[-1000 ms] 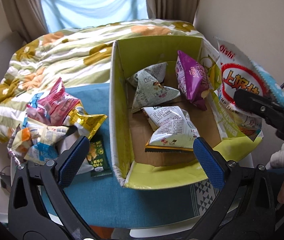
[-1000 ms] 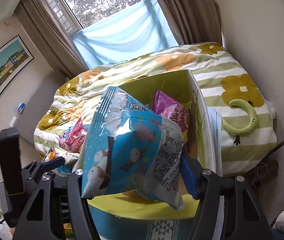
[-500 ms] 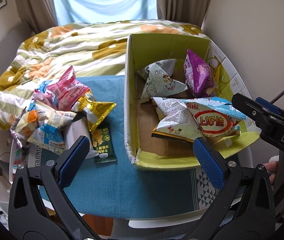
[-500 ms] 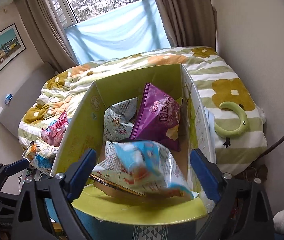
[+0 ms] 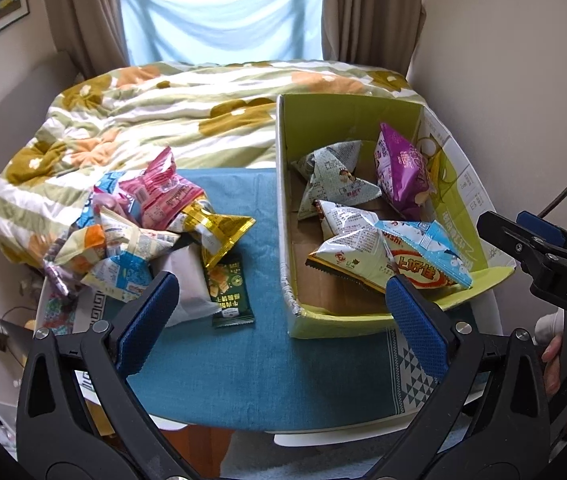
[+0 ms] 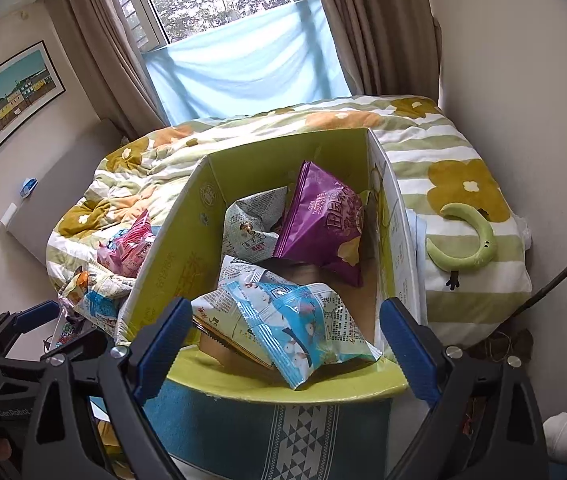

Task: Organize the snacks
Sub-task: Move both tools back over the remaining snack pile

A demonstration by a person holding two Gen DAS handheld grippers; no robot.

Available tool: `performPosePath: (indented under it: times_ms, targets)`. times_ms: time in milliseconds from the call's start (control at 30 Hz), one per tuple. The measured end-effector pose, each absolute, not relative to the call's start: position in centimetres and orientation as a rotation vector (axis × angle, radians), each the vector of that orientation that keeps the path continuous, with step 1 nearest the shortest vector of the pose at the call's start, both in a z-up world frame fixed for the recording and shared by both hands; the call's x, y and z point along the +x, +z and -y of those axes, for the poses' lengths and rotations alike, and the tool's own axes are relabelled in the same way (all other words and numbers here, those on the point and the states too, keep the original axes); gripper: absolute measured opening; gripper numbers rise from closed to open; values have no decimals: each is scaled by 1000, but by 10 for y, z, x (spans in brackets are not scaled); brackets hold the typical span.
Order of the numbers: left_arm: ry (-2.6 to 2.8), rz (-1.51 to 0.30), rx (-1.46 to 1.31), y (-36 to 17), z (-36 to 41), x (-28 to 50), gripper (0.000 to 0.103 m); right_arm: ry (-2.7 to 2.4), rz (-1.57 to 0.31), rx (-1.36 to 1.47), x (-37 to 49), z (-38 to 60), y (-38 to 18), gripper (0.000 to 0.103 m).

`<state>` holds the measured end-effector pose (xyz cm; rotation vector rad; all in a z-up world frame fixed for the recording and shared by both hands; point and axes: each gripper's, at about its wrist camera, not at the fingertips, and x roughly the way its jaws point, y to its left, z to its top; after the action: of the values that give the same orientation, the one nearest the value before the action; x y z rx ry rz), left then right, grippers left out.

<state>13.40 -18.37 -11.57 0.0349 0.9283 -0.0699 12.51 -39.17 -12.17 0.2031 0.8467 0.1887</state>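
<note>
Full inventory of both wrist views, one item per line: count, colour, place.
Cardboard box: 1, yellow-green, open top, right side of the blue cloth.
Purple snack bag: 1, in the box, far right.
Pale printed triangular packs: 2 or more, white-grey, in the box.
Blue snack bag with red oval logo: 1, in the box, near end, atop a pale pack.
Loose snack pile: several, pink, gold, blue, orange, on the cloth left of the box.
Dark green sachet: 1, flat on the cloth beside the pile.
Blue tablecloth: 1, under everything.
Floral duvet: 1, green, white, orange, behind.
Green crescent toy: 1, on the duvet right of the box.
Left gripper: open, empty.
Right gripper: just opened, empty.
</note>
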Motion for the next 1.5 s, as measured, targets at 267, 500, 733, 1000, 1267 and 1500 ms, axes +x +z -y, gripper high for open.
performPosePath:
  times_ms: [267,500,733,1000,1267,1500]
  targets:
    - [-7,-897,3,-92,153,117,102,242,-809,179,120,374,-97,94]
    - [79,-867,-38,-82,98,102,102,335,-778,150,121,335,-78,94]
    - [103,-864,-71,-80,20,102,102,376,-767,143,120,276,-72,94]
    - [81,-921,-93,-98,-70,118,102,358,-834,188,126,206,-88,94]
    - [28,-1010,-159,-139,-153,144,102,297,-898,202,140,132,-116,94]
    - [-72,-1111,-179,-194,-180,175,102,240,-975,222,155,81,-154,94]
